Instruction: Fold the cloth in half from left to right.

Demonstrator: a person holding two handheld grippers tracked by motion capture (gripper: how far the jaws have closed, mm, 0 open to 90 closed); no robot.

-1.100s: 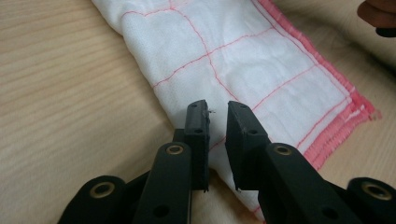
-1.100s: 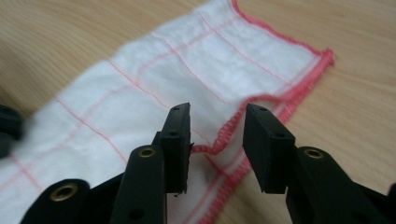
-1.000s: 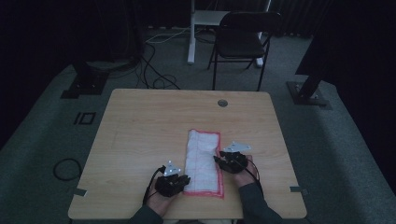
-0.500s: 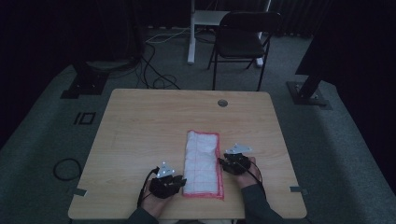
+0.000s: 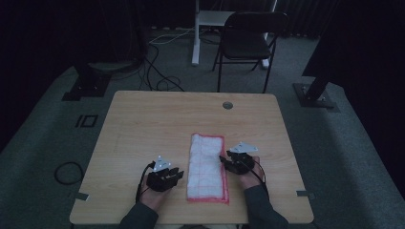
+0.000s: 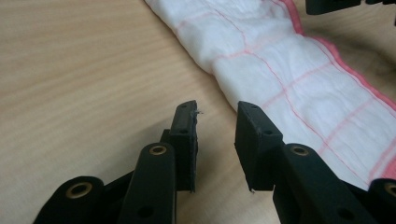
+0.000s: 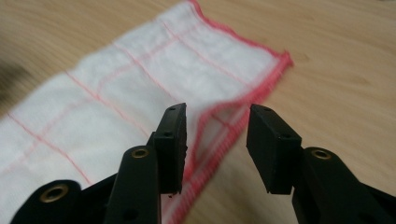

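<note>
The high view is looking forward and down over the table (image 5: 143,124) from the person's side. Each gripper view is riding low, peering along its own jaws just above the wood. All three are sharing the folded cloth (image 5: 206,167) (image 6: 289,70) (image 7: 140,98).

Folded cloth (image 5: 207,167) on table (image 5: 143,124); chair (image 5: 248,40) behind table.
</note>
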